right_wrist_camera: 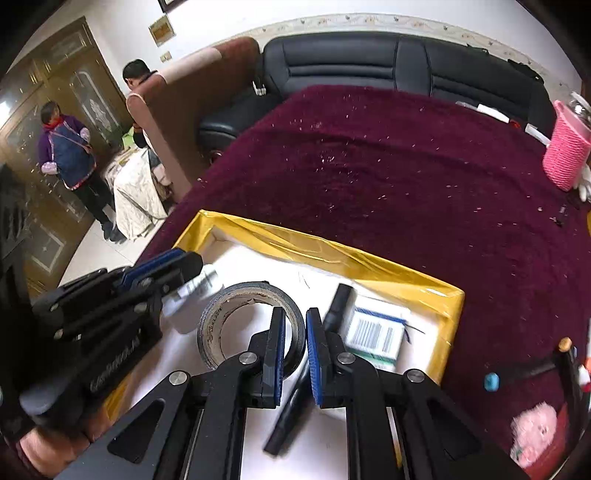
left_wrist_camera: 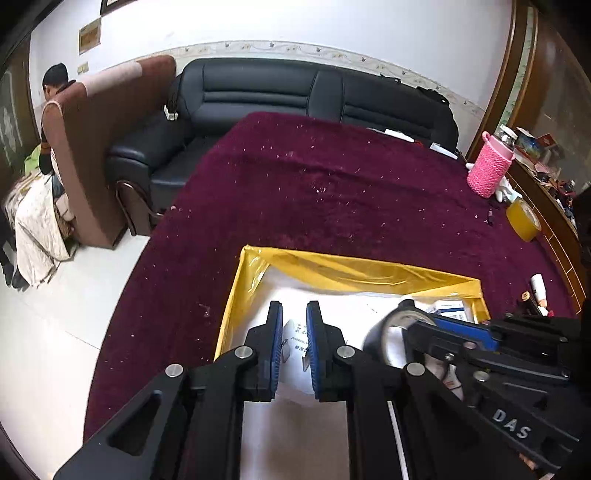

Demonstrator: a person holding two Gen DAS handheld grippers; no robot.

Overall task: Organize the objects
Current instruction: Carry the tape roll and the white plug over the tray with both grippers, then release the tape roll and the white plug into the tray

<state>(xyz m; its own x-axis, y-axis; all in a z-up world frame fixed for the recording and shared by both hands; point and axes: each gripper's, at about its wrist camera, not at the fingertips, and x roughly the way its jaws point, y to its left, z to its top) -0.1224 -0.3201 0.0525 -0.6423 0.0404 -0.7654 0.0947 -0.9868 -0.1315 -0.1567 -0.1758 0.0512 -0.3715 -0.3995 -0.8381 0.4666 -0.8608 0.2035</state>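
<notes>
The right hand-held gripper pinches the wall of the tape roll. The left hand-held gripper squeezes a small white packet in the yellow box

White painted wall at far side, with a pale floral border strip running along it and a yellowish framed plaque far left. Black leather sofa against the wall, directly behind the table covered in dark maroon plush cloth. Brown upholstered armchair with pale trim left of sofa. Glossy white tiled floor near left. Dark wooden cabinet with glass-panel doors far left in right wrist view. Curved brown wooden frame on the right. Even daylight-type lighting, source not visible.
</notes>
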